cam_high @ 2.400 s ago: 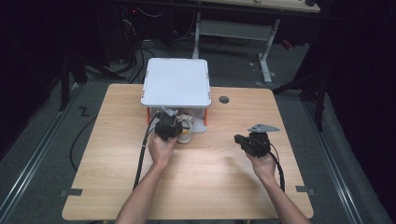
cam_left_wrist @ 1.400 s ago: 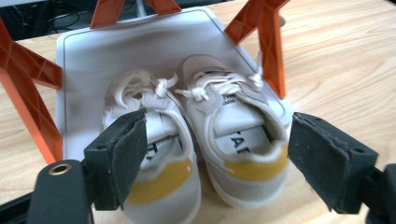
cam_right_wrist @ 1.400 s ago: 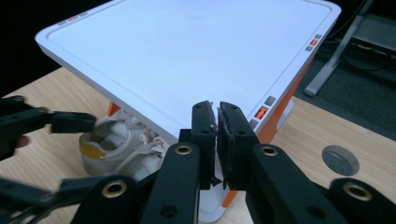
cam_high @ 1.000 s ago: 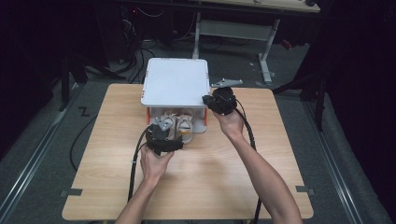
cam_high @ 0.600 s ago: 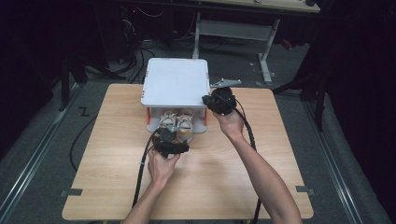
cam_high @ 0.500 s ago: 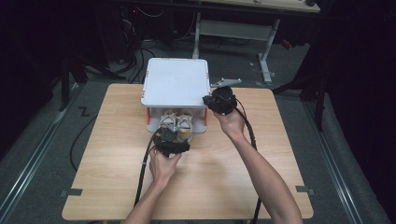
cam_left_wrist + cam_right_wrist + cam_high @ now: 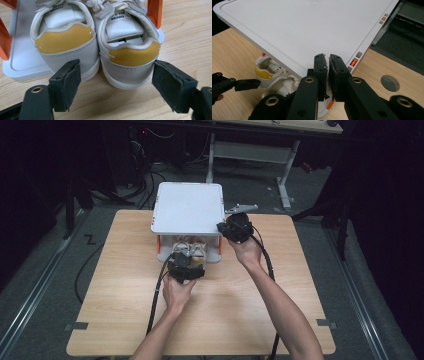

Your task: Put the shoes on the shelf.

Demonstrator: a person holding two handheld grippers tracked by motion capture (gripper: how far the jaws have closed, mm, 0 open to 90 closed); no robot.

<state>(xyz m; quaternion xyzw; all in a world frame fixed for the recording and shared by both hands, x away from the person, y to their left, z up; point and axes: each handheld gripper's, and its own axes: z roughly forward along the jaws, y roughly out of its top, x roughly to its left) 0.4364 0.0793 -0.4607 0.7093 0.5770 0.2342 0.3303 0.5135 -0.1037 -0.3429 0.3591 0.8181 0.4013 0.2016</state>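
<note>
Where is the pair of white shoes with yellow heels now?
In the left gripper view, the pair of shoes stands heels-out on the lower tray of the white rack, between its orange posts, directly before the open left gripper.

High view overhead, far; tongs views close (both share shoes [image 7: 95, 47], opposite sides).

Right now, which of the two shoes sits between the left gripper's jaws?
The right-hand shoe in the left gripper view: its yellow-tabbed heel lies between the open jaws of the left gripper. The other shoe sits outside them.
</note>
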